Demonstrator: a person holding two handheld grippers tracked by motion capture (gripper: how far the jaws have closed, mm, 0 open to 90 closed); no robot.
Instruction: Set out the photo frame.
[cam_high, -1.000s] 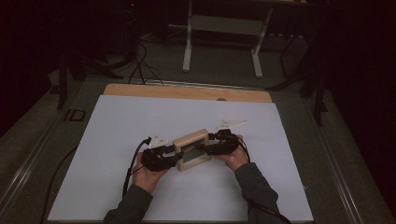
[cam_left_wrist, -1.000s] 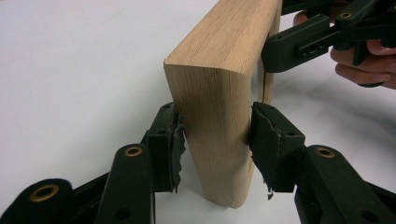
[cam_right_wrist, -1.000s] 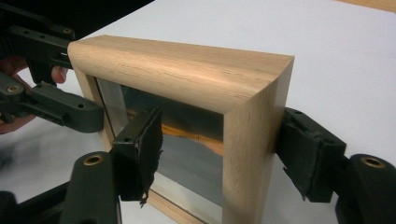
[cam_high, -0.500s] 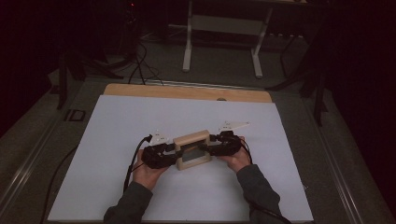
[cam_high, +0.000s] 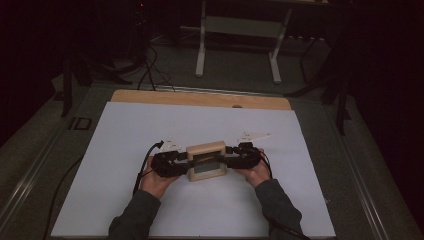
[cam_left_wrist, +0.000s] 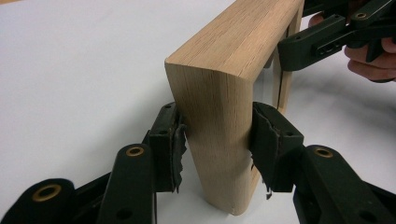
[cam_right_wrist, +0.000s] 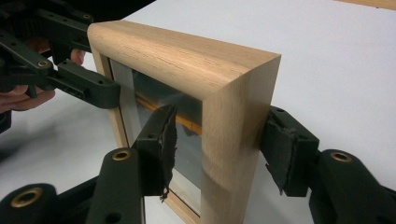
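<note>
- Wooden frame (cam_high: 205, 161) with a glass pane (cam_right_wrist: 154, 121) is near the middle of the white worktop (cam_high: 125, 150), close to the person's edge, stood up on edge and tilted back. Can't tell if its bottom edge touches the worktop or is just clear of it.
- Left gripper (cam_left_wrist: 215, 140) is clamped on the frame's left upright, one pad on each face. Right gripper (cam_right_wrist: 218, 145) is clamped on the right upright the same way, inner pad close to the glass.
- Risk: both grips are narrow pads on smooth, rounded wood. If either hand twists or the two move out of sync, the frame could pivot in the pads and slip.
- Risk: pads look torn and ragged at the edges, so friction is probably uneven. I'd expect slip on that side first.
- Risk: the right inner pad could ride onto the pane and load or scuff the glass.
- Risk: a drop onto the worktop could crack the pane.
- Writing: no brand, label or text readable on the frame or grippers.
</note>
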